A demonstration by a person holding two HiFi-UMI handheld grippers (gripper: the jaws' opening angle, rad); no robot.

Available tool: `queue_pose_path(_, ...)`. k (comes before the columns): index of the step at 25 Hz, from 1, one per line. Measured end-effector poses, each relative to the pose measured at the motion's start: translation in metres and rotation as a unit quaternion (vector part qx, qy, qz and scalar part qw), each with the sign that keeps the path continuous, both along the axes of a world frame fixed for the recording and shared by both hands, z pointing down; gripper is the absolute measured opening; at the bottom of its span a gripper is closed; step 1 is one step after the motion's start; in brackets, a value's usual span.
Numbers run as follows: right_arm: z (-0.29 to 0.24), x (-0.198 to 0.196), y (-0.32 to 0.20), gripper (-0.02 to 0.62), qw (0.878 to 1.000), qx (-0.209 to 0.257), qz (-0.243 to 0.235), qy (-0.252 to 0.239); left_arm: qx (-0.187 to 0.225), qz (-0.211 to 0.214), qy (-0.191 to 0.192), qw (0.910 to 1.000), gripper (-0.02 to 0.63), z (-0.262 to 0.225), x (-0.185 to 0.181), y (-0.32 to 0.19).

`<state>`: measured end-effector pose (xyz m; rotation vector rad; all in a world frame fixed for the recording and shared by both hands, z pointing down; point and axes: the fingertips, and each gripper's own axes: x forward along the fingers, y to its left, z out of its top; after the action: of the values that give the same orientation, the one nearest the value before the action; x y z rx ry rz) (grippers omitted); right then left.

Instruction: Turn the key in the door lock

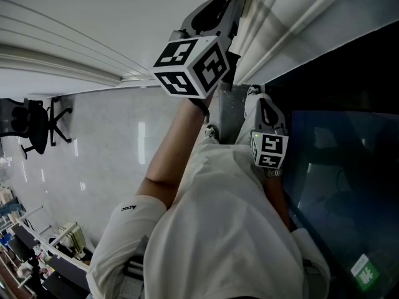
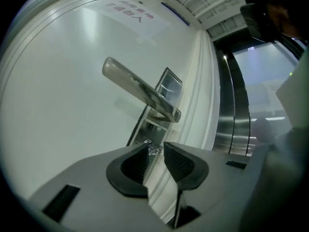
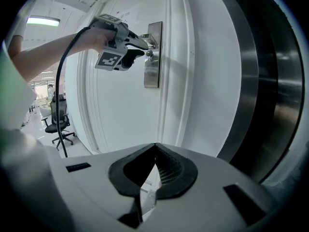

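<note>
Clamped in my left gripper (image 2: 155, 148), the key (image 2: 154, 150) sits under the door handle (image 2: 140, 92). My right gripper (image 3: 154, 146), jaws together, hangs below that handle.

light: dim, cool | glare: sheen on door (image 2: 72, 81), floor (image 1: 93, 148) | edges: fisheye, dark corners | focus: slightly soft

Door (image 2: 72, 110) — smooth white painted panel, soft satin sheen.
Door handle (image 2: 140, 92): brushed metal lever, dull gloss.
Lock plate (image 3: 153, 57): satin metal.
Key (image 2: 153, 150): bright, shiny metal.
Left gripper (image 2: 155, 145): matt grey plastic shell; pads (image 2: 179, 161) black, finely ribbed, rubbery.
Frame (image 3: 270, 91): brushed steel.
Floor (image 1: 93, 148) — polished pale stone-look tiles, mirror-glossy.
Notice (image 2: 130, 14): white paper.
Shirt (image 1: 224, 229): matt pale cloth.
</note>
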<state>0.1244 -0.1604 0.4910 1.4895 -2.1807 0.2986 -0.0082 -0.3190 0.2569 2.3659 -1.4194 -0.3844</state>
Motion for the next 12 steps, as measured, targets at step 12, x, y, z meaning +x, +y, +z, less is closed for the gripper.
queue_pose_path(12,-0.009,-0.017,0.006,0.002,0.996,-0.017,0.002,-0.086,0.042,0.057,-0.096,0.9928,0.029,0.055,-0.001,0.069)
